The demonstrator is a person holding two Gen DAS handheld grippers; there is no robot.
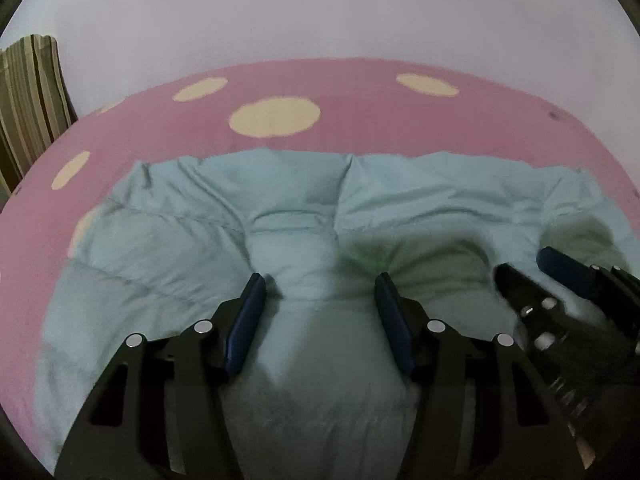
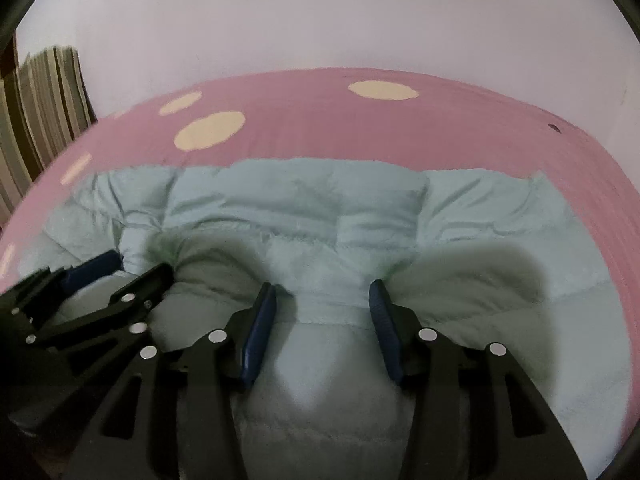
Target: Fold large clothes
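- Two views were before us; from the left wrist we saw the pale blue padded garment spread across a pink bed cover with cream spots. A bunched ridge of it ran up between the blue fingers of the left gripper, which touched the cloth on both sides. Whether they pinched it or lay slack against it, we could not tell. The right gripper showed at the right edge, low over the same garment.
- From the right wrist, the right gripper stood likewise, its fingers flanking a raised fold of the garment; again we could not tell the grip. The left gripper lay at the left.
- We judged the garment soft, puffy, light and rather slippery, best taken at a stitched hem or seam rather than a loose bulge of filling.
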